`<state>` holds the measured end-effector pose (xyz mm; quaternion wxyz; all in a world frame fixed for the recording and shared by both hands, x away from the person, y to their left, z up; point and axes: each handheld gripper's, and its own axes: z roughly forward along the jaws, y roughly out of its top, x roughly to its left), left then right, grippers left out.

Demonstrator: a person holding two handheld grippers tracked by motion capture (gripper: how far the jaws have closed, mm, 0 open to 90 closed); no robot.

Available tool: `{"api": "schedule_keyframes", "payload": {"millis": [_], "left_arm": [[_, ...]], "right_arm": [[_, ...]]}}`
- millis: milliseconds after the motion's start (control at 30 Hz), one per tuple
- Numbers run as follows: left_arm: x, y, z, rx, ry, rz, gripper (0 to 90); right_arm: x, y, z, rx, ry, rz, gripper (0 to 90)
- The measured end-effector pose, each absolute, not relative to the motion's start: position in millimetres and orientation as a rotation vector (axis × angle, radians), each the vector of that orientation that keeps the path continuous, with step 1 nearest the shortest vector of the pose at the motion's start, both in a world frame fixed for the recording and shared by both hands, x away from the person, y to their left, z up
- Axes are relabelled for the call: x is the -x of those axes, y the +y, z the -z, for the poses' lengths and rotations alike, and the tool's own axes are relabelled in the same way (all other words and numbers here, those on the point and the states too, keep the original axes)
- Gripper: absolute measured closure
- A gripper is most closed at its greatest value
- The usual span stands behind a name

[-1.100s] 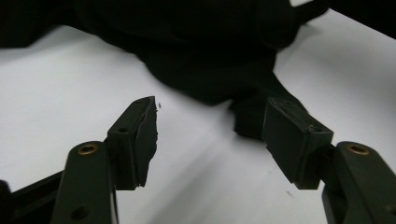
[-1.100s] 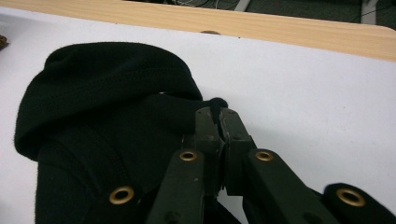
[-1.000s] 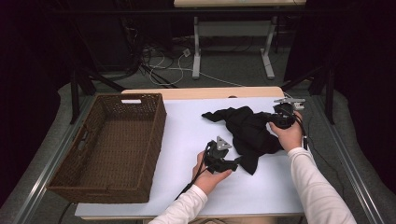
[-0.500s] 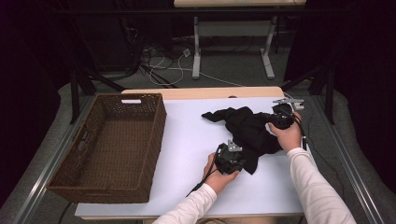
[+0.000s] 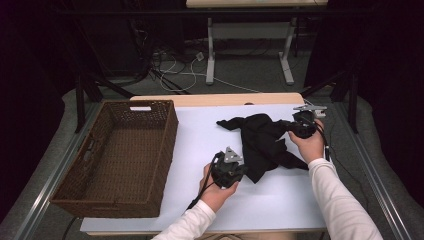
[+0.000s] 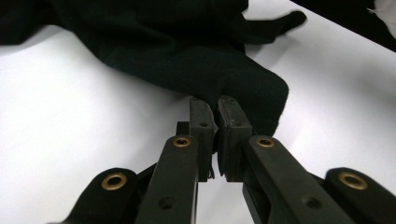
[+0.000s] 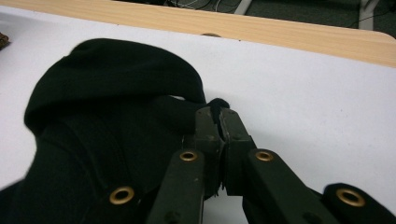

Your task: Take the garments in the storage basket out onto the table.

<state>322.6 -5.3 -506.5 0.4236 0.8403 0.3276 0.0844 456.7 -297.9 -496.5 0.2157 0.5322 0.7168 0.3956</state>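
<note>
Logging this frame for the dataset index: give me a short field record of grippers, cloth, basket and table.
left gripper: fingers have just been closing, now shut on the near edge of the crumpled black cloth garment
right gripper: shut on the garment's far right edge
garment: lying rumpled on the white table surface, between both grippers
brown woven wicker basket: at table's left, nothing seen inside
hands: one on each gripper, white sleeves

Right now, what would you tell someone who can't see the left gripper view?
Two black tongs pinch the edge of a crumpled black cloth; their jaws have just closed on it. The cloth lies on a white table and spreads away behind the tongs.
</note>
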Motion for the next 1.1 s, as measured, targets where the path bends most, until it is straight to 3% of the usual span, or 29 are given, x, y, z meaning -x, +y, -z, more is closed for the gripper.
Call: {"api": "schedule_keyframes", "payload": {"millis": [567,833,1100], "left_arm": [[-269,70,491,-2.128,0.855,-0.324,86.3],[-253,81,502,-2.147,0.859,-0.249,86.2],[-259,77,519,-2.162,0.873,-0.217,86.0]], "right_arm": [[-454,-295,493,-1.473,2.004,-1.130,87.8],[-429,-284,496,-1.426,2.112,-1.131,87.3],[-415,-287,504,-1.433,2.096,-1.174,70.2]]}}
